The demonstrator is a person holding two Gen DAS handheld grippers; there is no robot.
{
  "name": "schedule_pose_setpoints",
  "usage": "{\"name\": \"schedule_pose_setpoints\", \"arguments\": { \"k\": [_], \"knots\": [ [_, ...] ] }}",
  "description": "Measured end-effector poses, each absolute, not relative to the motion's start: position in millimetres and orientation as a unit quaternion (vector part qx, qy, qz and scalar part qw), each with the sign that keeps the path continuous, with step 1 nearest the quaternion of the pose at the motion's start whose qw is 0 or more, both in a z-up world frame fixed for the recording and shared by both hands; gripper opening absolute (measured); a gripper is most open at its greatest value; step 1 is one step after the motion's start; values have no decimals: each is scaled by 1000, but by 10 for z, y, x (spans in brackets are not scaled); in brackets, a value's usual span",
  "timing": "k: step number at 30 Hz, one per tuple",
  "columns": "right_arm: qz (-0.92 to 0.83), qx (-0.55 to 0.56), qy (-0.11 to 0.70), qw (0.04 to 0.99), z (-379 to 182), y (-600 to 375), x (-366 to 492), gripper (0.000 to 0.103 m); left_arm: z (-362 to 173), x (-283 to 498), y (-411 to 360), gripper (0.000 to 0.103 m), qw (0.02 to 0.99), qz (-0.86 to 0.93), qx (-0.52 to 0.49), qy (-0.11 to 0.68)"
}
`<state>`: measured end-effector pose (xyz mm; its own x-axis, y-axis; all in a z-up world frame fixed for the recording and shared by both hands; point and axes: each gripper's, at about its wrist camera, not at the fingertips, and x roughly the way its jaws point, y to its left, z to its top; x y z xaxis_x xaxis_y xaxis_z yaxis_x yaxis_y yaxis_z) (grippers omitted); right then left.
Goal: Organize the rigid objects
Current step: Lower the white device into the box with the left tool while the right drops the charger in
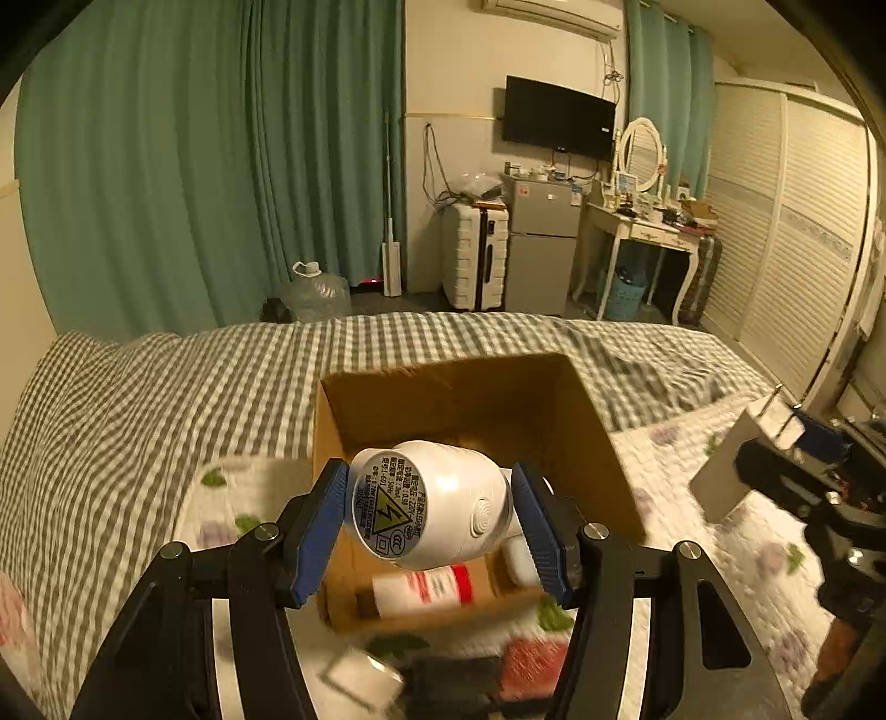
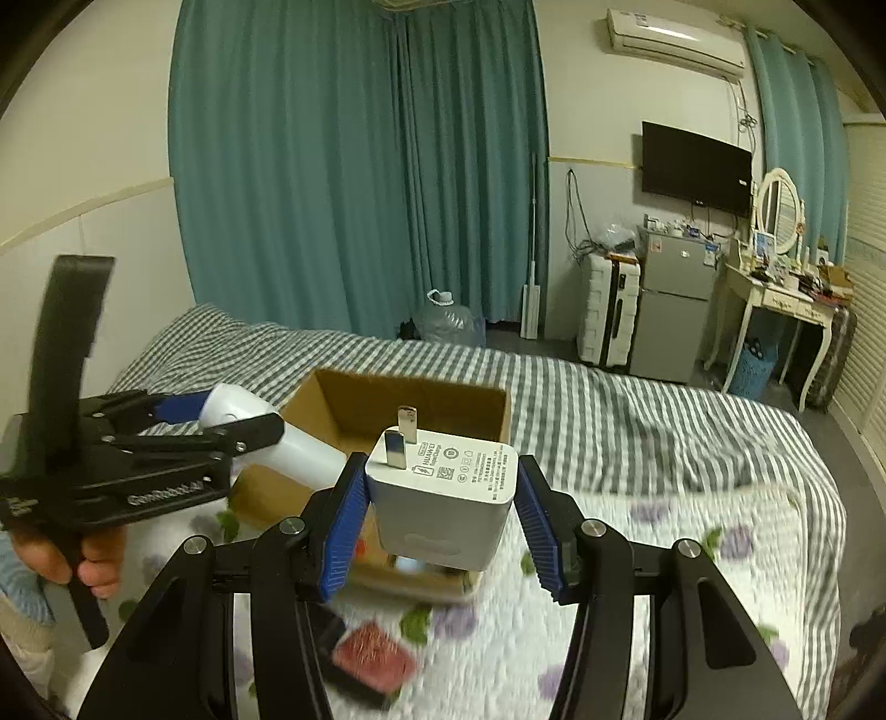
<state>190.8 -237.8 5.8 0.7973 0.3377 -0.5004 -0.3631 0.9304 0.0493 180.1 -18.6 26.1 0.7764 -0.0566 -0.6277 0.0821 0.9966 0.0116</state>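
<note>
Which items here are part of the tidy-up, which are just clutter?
Job: white device in left gripper; wall charger in right gripper; cardboard box; red-labelled bottle inside it.
Bystanders: suitcase, fridge, water jug, television.

A lived-in home bedroom, judging by the checked-cover bed [image 2: 637,410], teal curtains [image 2: 354,166], wall-mounted TV [image 2: 696,169], small fridge [image 2: 675,310], white suitcase [image 2: 608,310], mirrored dressing table [image 2: 786,288], louvred wardrobe [image 1: 797,232] and air conditioner [image 2: 675,41].
</note>
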Motion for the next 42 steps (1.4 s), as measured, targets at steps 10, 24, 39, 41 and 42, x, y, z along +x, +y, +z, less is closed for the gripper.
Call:
{"name": "schedule_pose_setpoints", "arguments": {
  "k": [10, 24, 39, 41, 42],
  "knots": [
    [189, -44, 290, 937, -355, -2043, 2633, 52, -346, 2317, -30, 62, 934, -29, 40, 355],
    [189, -55, 322, 926, -599, -1866, 2904, 52, -98, 2290, 54, 64, 943, -26, 22, 332],
    [209, -44, 248, 945, -117, -2232, 2034, 80, 164, 1502, 21, 69, 951, -17, 14, 308],
    [224, -43, 252, 941, -141, -2269, 1834, 80, 167, 1303, 36, 70, 952, -14, 5, 306],
    [230, -43, 254, 938, -171, -2277, 1755, 80, 149, 1227, 41, 70, 952, -13, 3, 306]
  ]
}}
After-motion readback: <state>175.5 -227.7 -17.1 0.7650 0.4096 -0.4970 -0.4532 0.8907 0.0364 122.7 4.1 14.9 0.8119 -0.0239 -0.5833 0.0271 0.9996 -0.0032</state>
